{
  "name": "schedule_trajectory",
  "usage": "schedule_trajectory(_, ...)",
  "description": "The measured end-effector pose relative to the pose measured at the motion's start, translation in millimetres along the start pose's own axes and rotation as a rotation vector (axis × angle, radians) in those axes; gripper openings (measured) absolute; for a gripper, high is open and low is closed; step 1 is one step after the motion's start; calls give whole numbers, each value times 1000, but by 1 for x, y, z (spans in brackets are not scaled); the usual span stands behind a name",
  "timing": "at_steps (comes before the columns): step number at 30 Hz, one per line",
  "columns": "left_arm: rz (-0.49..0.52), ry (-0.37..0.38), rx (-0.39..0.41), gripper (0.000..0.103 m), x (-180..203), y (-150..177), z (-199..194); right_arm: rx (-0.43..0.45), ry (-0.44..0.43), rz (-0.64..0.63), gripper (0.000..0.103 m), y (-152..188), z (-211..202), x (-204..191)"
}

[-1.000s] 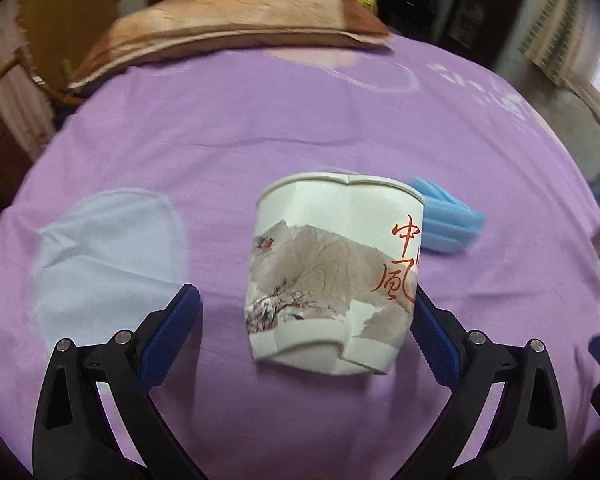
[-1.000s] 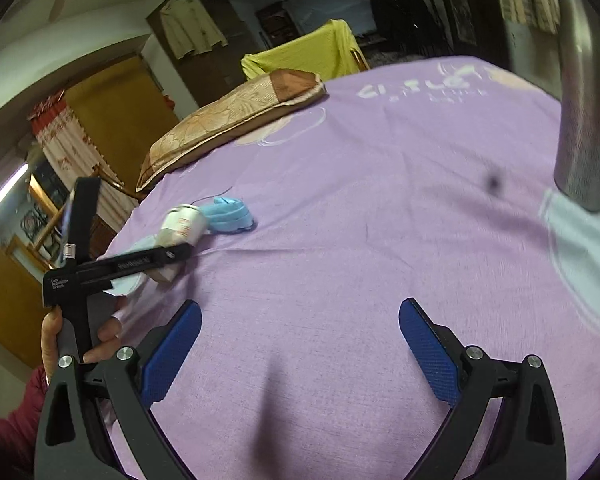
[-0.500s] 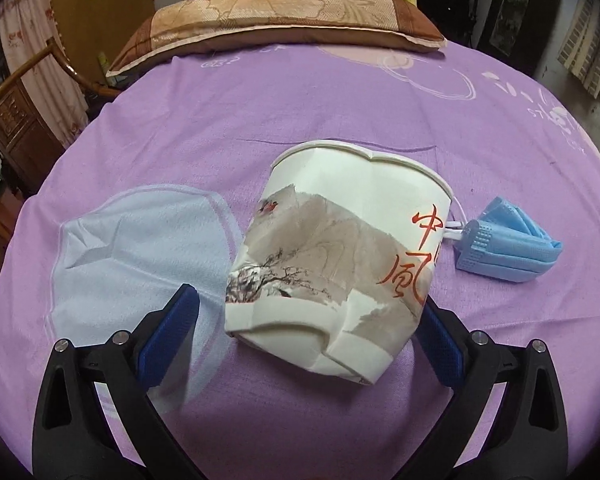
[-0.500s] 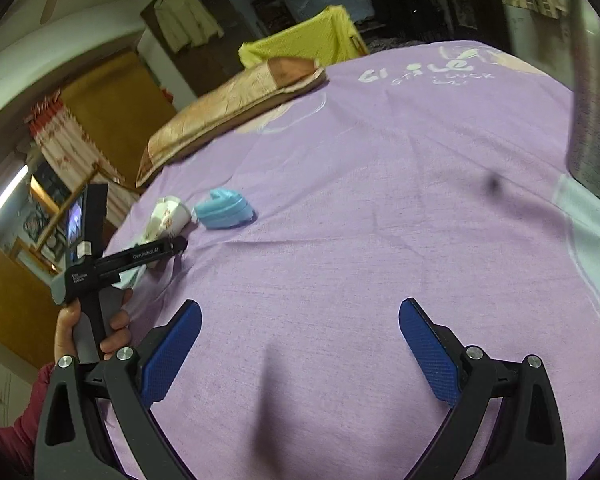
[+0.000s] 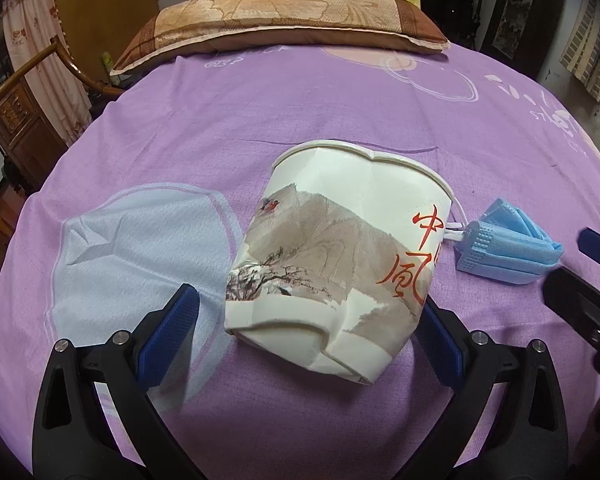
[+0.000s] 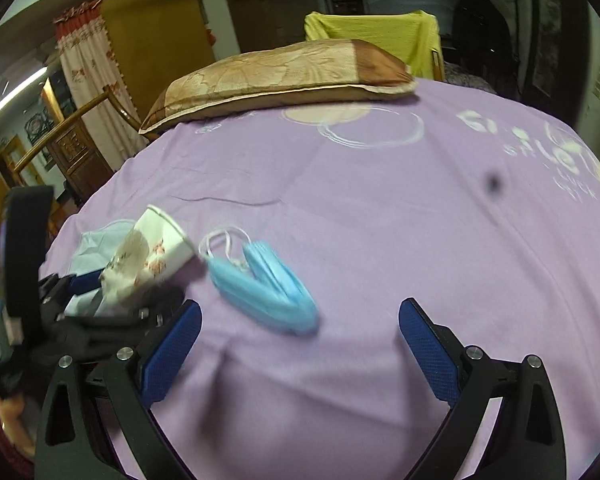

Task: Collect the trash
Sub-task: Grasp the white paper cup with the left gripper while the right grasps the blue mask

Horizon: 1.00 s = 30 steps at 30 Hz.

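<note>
Left gripper [image 5: 306, 332]: jaws spread wide around the crushed paper cup [image 5: 336, 264]; right pad touches it, left pad stands clear.
Paper cup: tilted on the purple bedsheet [image 5: 340, 92], rim away from the gripper.
Face mask [image 6: 266, 282]: folded, blue, just beside the cup.
Right gripper [image 6: 300, 344]: open, empty, near the mask.
Pillow [image 5: 280, 14]: at the far edge.

White paper cup [image 5: 336, 264] — grey-brown landscape print, red characters — on a purple bedsheet [image 5: 300, 120] (pale motifs), beside a light-blue mask [image 5: 508, 256].
</note>
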<state>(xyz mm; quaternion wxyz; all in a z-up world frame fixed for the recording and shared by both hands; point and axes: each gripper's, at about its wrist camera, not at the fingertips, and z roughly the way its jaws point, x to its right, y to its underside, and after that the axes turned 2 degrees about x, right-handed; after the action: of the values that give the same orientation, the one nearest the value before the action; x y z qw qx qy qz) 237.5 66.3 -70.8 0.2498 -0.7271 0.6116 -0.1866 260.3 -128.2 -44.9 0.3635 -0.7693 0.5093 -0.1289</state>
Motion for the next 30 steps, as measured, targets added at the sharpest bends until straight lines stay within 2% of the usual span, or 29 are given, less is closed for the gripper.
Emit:
schedule_trajectory(2,-4,-3,0,98,0,1,0,-2,-23,-26,91,-5,9,-7)
schedule_trajectory(3,-5,-4,-1,98,0,0,0,-2,-23,-48,80,-6,13,-11)
schedule_trajectory(4,-8,-5,-1,98,0,0,0,-3,-20,-58,60,-7,16,-12)
schedule_trajectory(6,-8,-6,-1,98,0,0,0,-27,-4,-53,32,-6,20,-8)
schedule_trajectory(9,-8,-7,0,98,1,0,0,-13,10,6,30,-4,13,8)
schedule_trajectory(14,-6,-5,0,98,0,0,0,15,108,84,30,11,-20,41)
schedule_trajectory(15,-6,-5,0,98,0,0,0,28,156,85,31,16,-28,47)
schedule_trajectory(17,-5,-5,0,98,1,0,0,51,211,87,38,25,-41,57)
schedule_trajectory(19,-5,-5,1,98,1,0,0,82,196,120,64,34,-53,69)
schedule_trajectory(24,8,5,-1,98,0,-2,0,137,135,180,74,37,-62,85)
schedule_trajectory(30,17,33,-10,97,-3,-6,1,120,139,157,85,41,-57,80)
